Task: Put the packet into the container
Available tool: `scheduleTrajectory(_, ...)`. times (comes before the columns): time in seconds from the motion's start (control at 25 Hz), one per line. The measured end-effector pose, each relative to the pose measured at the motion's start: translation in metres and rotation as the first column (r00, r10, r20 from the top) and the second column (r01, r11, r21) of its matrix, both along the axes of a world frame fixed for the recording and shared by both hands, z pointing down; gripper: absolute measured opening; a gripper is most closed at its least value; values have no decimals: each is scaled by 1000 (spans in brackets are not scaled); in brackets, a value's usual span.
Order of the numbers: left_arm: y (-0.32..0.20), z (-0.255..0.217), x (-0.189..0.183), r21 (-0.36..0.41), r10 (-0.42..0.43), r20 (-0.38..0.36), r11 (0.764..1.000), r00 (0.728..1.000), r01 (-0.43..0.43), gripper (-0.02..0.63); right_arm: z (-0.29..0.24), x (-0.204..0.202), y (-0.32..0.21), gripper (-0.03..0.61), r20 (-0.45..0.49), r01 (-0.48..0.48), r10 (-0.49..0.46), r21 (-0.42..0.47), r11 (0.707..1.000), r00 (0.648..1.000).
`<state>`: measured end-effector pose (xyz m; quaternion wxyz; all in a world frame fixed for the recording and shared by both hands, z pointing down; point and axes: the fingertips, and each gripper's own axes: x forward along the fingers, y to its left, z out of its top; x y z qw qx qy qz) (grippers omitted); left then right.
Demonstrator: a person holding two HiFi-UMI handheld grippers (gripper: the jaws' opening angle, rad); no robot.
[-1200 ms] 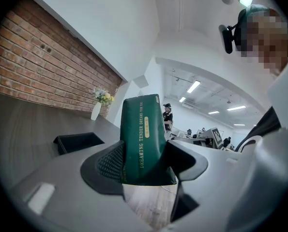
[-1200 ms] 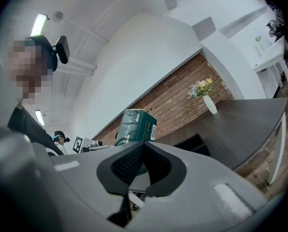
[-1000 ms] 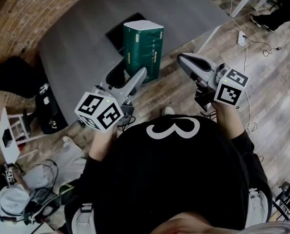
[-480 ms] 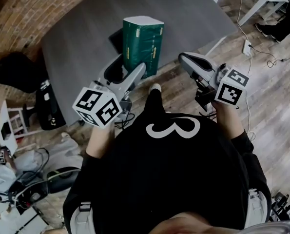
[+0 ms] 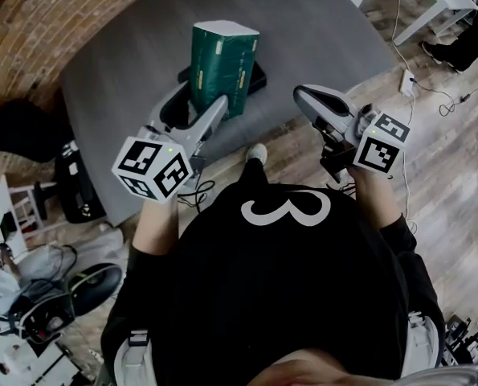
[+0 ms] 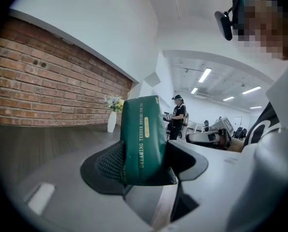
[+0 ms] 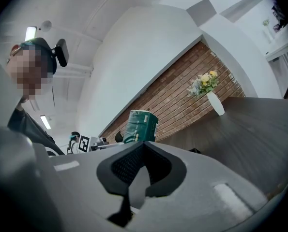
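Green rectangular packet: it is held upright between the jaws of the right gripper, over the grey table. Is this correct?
No: the left gripper, not the right, holds the green rectangular packet upright over the grey table; the left gripper view shows it.

Grey table (image 5: 126, 71) fills upper centre of head view. Black container (image 5: 259, 77) lies on it, mid-frame, partly hidden. White vase (image 7: 214, 103) with flowers stands on it, upper right of right gripper view.

A red brick wall (image 6: 47, 86) runs behind the grey counter (image 5: 126, 63), where a white vase of flowers (image 6: 112, 121) stands. The floor (image 5: 455, 159) is wood plank, and strip lights (image 6: 204, 74) glow overhead.
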<state>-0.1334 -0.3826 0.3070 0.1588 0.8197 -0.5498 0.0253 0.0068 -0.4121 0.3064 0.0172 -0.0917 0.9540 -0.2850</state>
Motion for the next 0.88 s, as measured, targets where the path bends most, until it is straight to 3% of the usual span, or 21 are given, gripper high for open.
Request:
scheduleTrajectory(0.16,-20,10,-8,-32,29,6,999,1000,-28,298,10,-6,-17,0,2,0,0,-14,1000,1000)
scheduleTrajectory(0.28,-31,18,-15,-47,42,107,998,993,-38,298,17,-9,-27,0,-6,-1,0,-34,999,1000)
scheduleTrajectory(0.44,-41,33,-20,-77,82,175,995,981,-70,298,31,-10,-36,0,-24,-4,2,-64,998,1000)
scheduleTrajectory(0.64,-50,59,-26,-133,150,243,984,958,-121,298,49,-13,-44,0,-42,-7,3,-99,995,999)
scheduleTrajectory(0.88,-58,91,-31,-202,245,342,962,907,-183,298,65,-11,-54,0,-52,-25,17,-145,989,999)
